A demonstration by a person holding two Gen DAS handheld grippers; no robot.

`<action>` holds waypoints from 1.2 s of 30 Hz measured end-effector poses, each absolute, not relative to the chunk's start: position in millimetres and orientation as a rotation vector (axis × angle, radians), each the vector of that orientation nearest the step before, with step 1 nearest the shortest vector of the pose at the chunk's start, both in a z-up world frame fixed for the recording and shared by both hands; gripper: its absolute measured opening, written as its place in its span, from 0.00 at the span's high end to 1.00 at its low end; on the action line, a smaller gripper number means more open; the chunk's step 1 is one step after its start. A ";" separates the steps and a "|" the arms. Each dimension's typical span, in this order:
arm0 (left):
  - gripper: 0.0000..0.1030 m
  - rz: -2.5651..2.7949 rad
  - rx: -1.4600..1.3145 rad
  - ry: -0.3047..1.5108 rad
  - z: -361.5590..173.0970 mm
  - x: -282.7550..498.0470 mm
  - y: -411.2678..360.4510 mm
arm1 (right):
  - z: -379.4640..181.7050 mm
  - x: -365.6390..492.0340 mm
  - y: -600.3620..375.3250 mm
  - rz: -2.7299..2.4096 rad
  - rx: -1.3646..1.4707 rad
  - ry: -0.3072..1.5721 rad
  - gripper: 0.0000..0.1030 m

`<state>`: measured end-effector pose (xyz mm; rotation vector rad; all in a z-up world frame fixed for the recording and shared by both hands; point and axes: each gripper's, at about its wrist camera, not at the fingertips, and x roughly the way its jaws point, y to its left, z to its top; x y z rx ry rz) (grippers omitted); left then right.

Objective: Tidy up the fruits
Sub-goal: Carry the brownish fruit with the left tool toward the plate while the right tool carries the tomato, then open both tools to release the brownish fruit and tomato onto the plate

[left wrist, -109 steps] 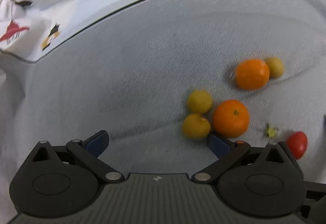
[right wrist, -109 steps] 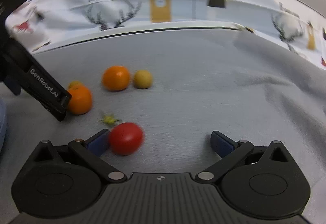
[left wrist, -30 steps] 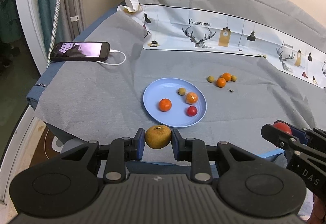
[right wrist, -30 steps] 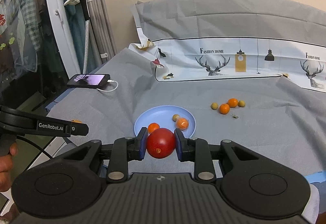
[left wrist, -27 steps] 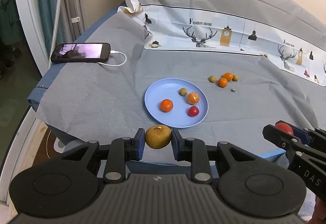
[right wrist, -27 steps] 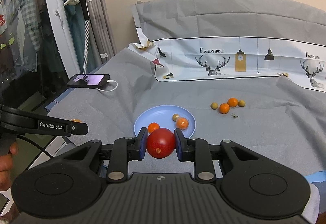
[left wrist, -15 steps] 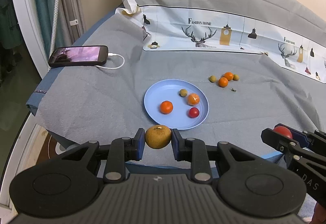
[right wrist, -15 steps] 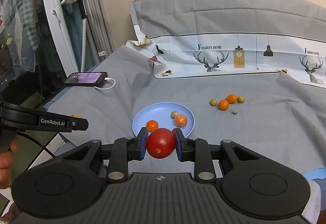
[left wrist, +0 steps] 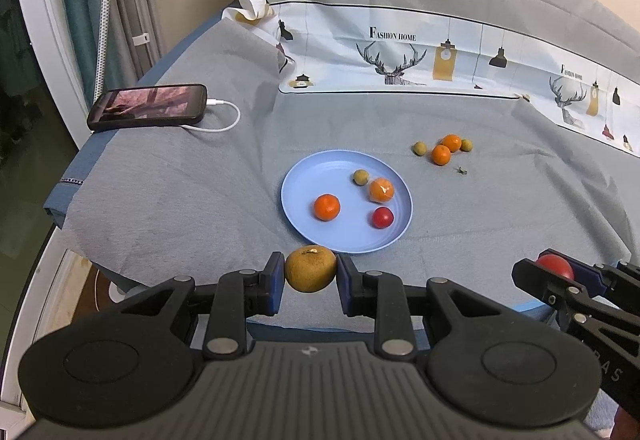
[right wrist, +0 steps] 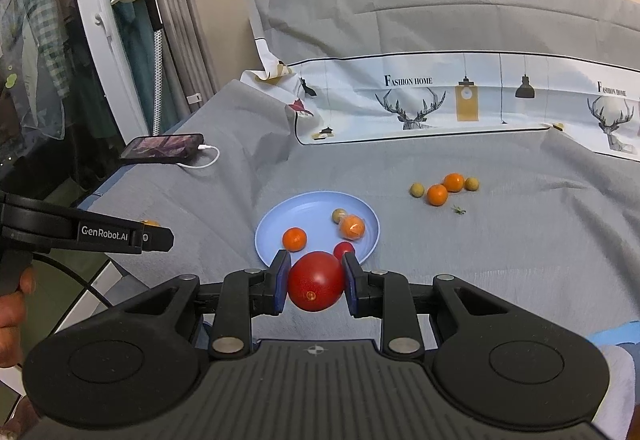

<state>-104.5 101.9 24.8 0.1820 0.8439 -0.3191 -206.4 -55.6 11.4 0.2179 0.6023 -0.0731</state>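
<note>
The left tool (left wrist: 311,274) is clenched on a brownish-yellow fruit (left wrist: 310,269), held in the air just short of the near rim of the blue plate (left wrist: 304,176); the right tool (right wrist: 316,282) grips a red tomato (right wrist: 316,286) between its blue pads, also held over the near edge of the plate; both tools point down toward the table (left wrist: 180,192), which is draped in grey cloth. On the plate lie an orange (left wrist: 327,207), a second orange in a clear wrap (left wrist: 381,189), a small green fruit (left wrist: 360,177) and a small tomato (left wrist: 382,217), all apart except the wrapped orange and the green fruit, which sit close. Beyond the plate, to the right, lies a cluster on the cloth: two oranges (left wrist: 446,149) touching, with a green fruit at each end; a small green stem (left wrist: 461,171) lies just beside them. A phone (left wrist: 148,107) on a white cable (left wrist: 224,120) lies at the far left.
</note>
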 end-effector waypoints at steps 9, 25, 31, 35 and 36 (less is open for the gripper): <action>0.70 -0.315 0.189 0.871 16.1 -90.5 96.4 | 2.7 -198.1 -61.2 -0.081 0.230 0.629 0.72; 0.70 -0.279 0.214 0.937 -12.0 -28.1 77.3 | -23.0 -142.6 -81.7 -0.107 0.266 0.693 0.72; 0.70 -0.274 0.228 0.948 -32.1 13.2 61.8 | -44.8 -98.9 -88.2 -0.099 0.257 0.731 0.72; 0.70 -0.284 0.246 0.966 -50.0 38.4 48.8 | -61.4 -68.0 -89.2 -0.088 0.234 0.755 0.72; 0.70 -0.286 0.250 0.973 -54.6 44.2 45.5 | -65.6 -60.5 -89.3 -0.083 0.226 0.762 0.72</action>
